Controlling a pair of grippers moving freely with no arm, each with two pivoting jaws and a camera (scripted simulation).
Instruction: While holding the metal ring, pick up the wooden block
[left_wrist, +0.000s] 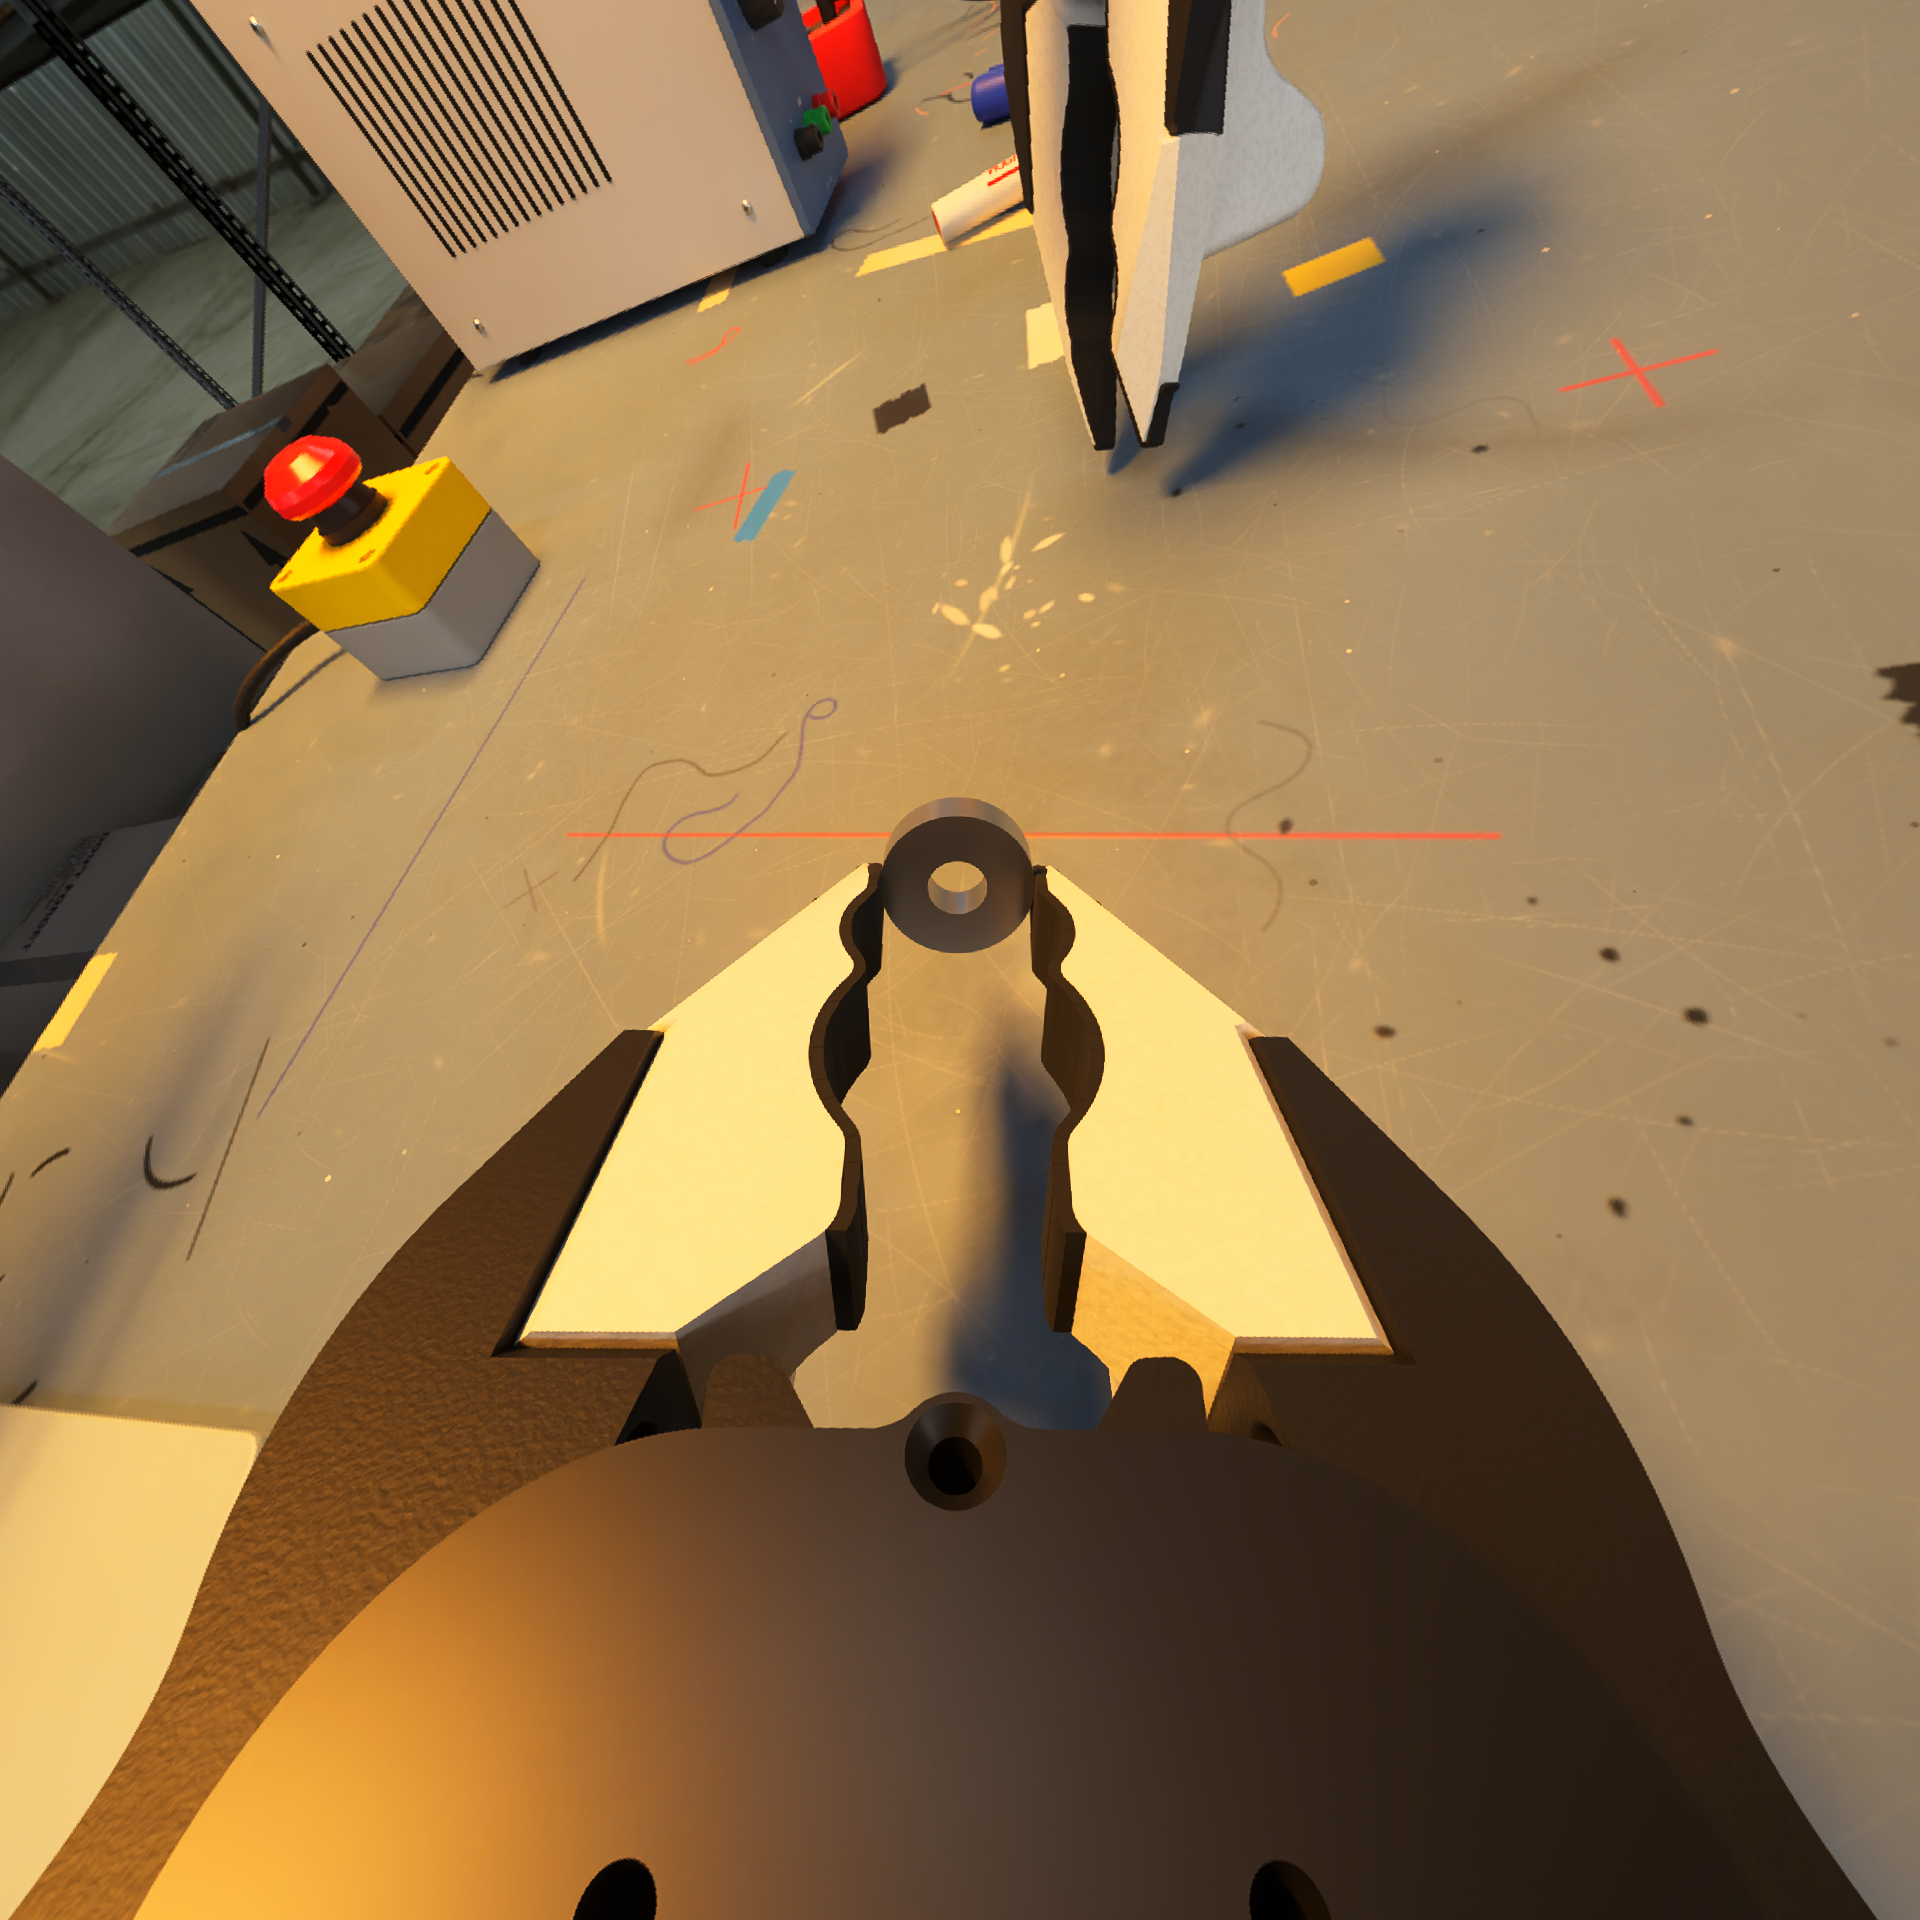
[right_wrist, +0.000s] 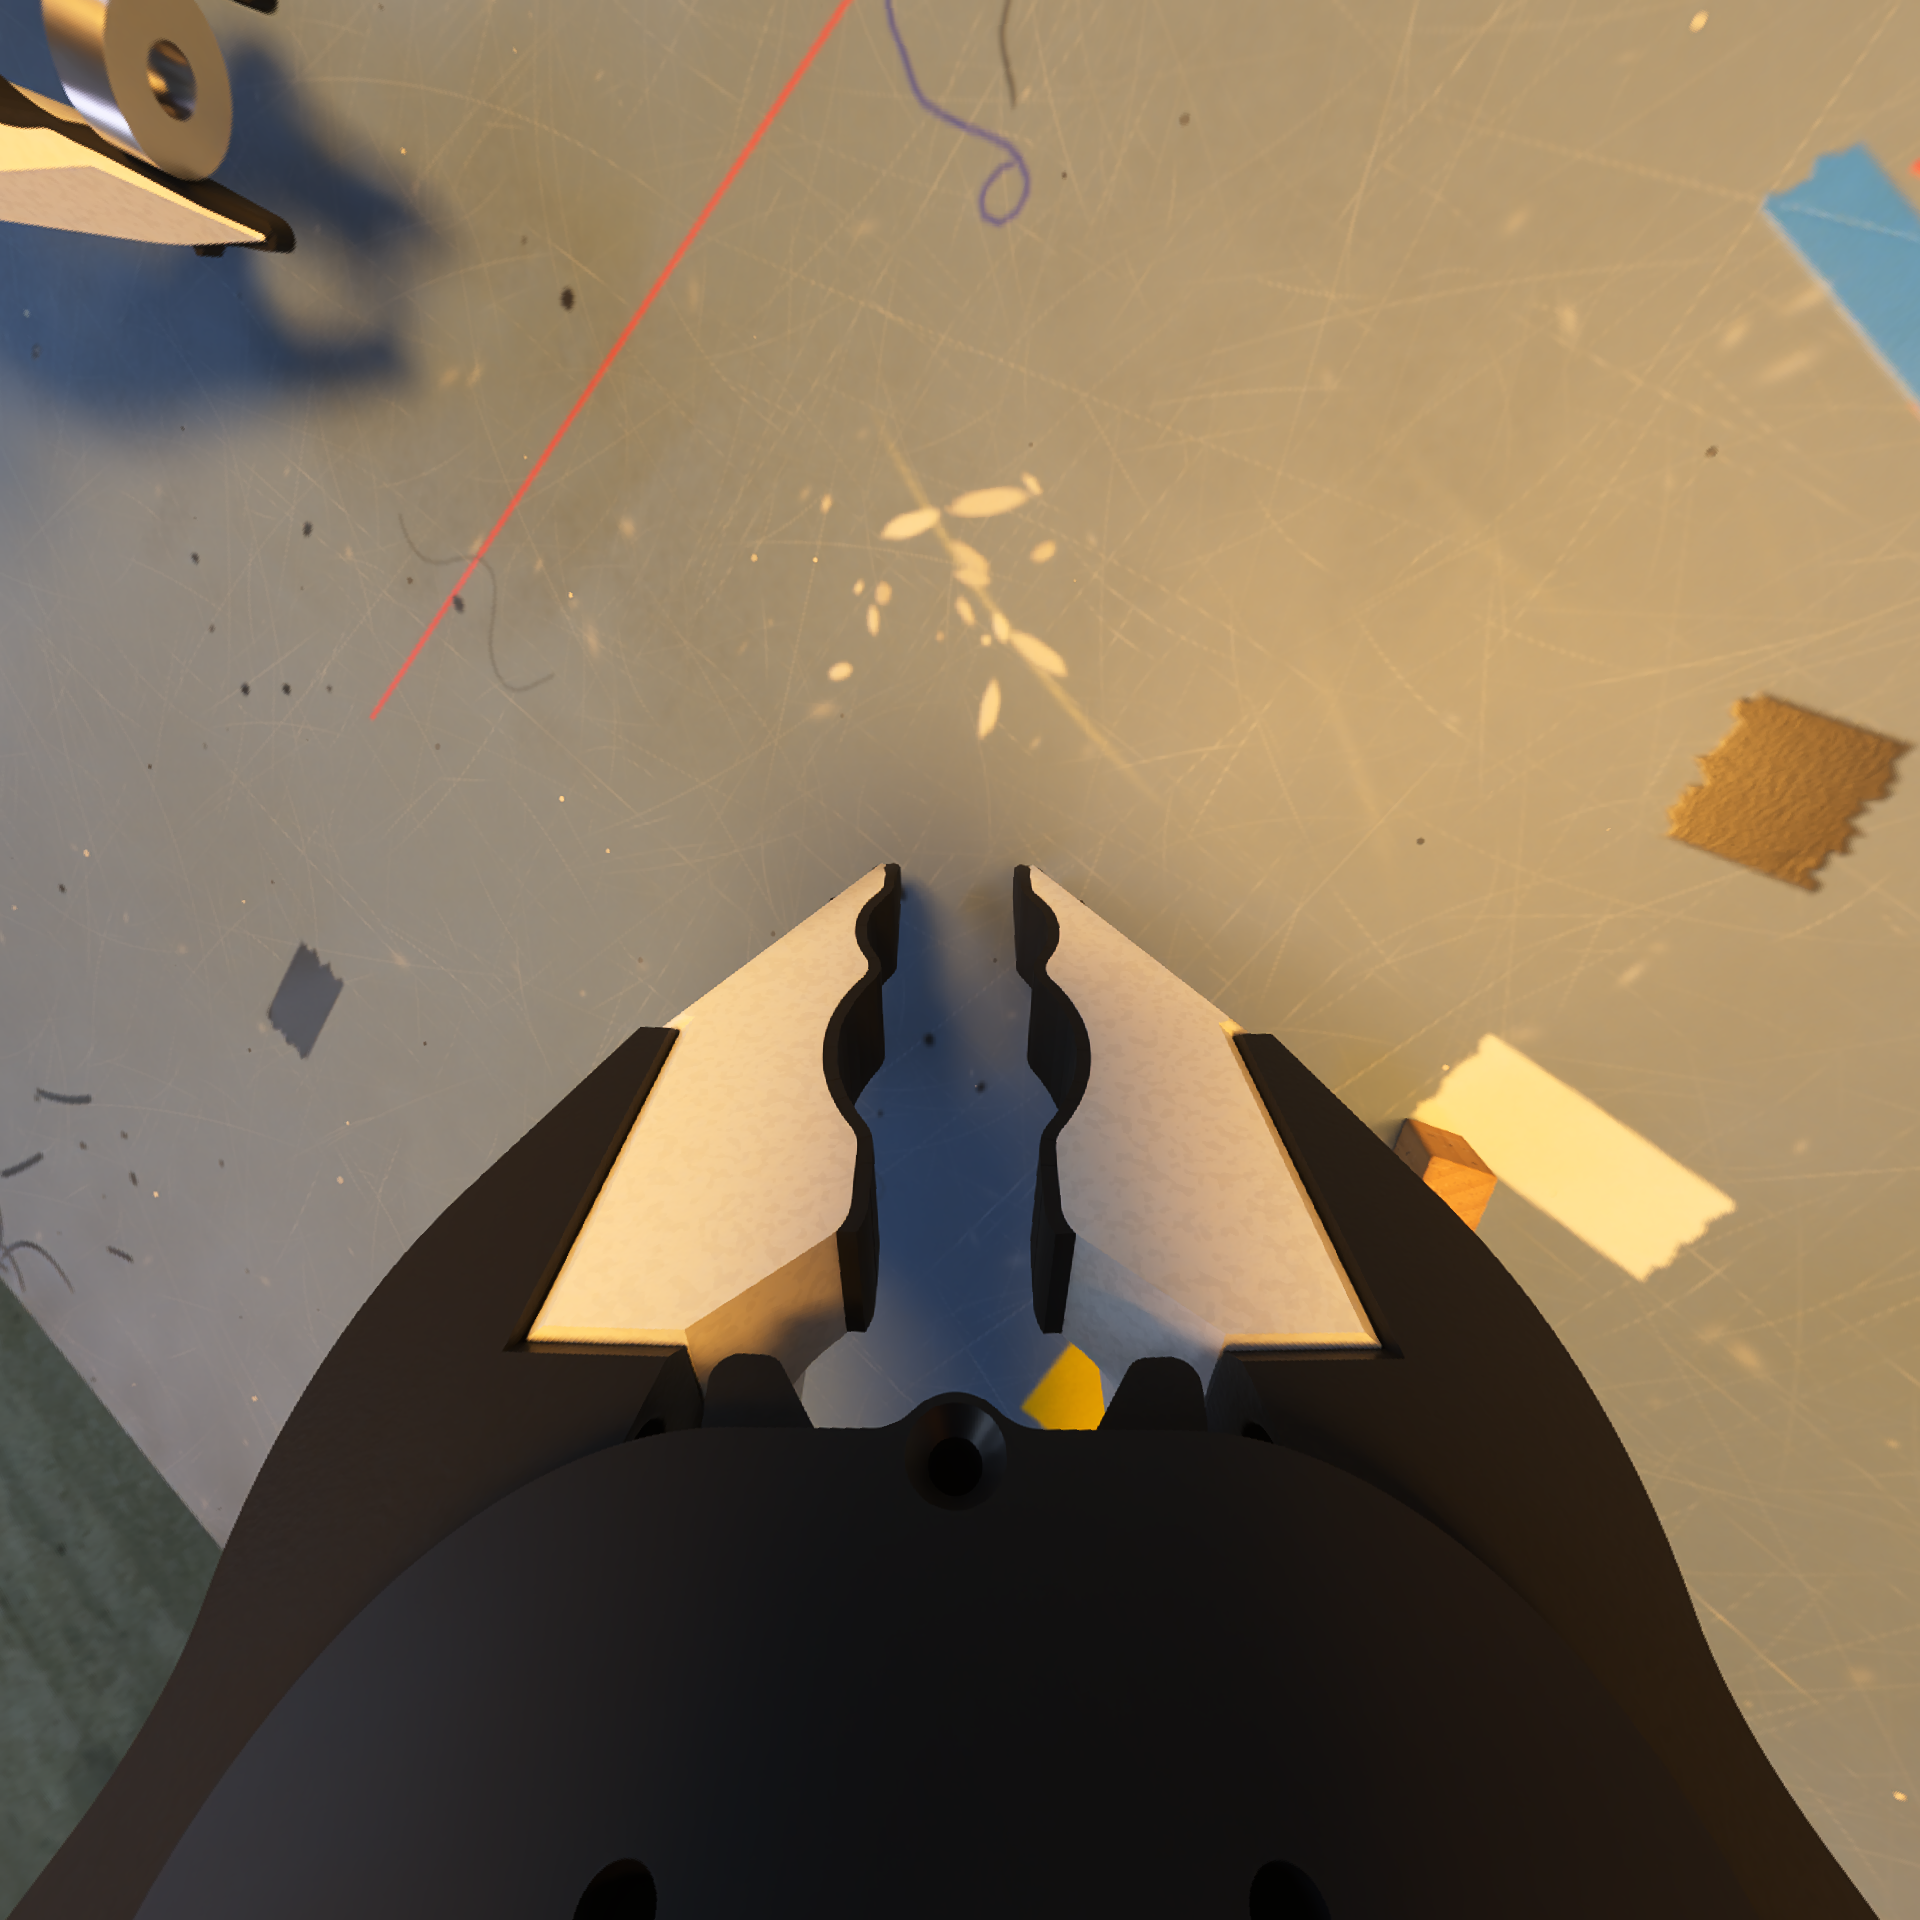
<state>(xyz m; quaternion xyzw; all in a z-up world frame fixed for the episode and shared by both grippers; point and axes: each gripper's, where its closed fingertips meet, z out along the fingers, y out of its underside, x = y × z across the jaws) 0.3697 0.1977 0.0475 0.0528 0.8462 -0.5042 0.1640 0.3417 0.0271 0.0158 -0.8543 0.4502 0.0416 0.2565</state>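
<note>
My left gripper (left_wrist: 956, 878) is shut on the metal ring (left_wrist: 956, 906), a thick grey washer held at the fingertips above the table. The ring also shows in the right wrist view (right_wrist: 166, 88) at the top left, between the left gripper's fingers. My right gripper (right_wrist: 956, 878) is open and empty, above the scratched table. The wooden block (right_wrist: 1449, 1169) is a small orange-brown piece on the table, just right of my right gripper's body and mostly hidden behind it. My right gripper also shows in the left wrist view (left_wrist: 1127, 442), pointing down at the far side.
A yellow box with a red stop button (left_wrist: 400, 556) stands at the left. A grey cabinet (left_wrist: 520, 156) stands at the back left, with a red container (left_wrist: 847, 52) and a white marker (left_wrist: 977, 197) beside it. Tape pieces (right_wrist: 1569, 1153) lie on the table.
</note>
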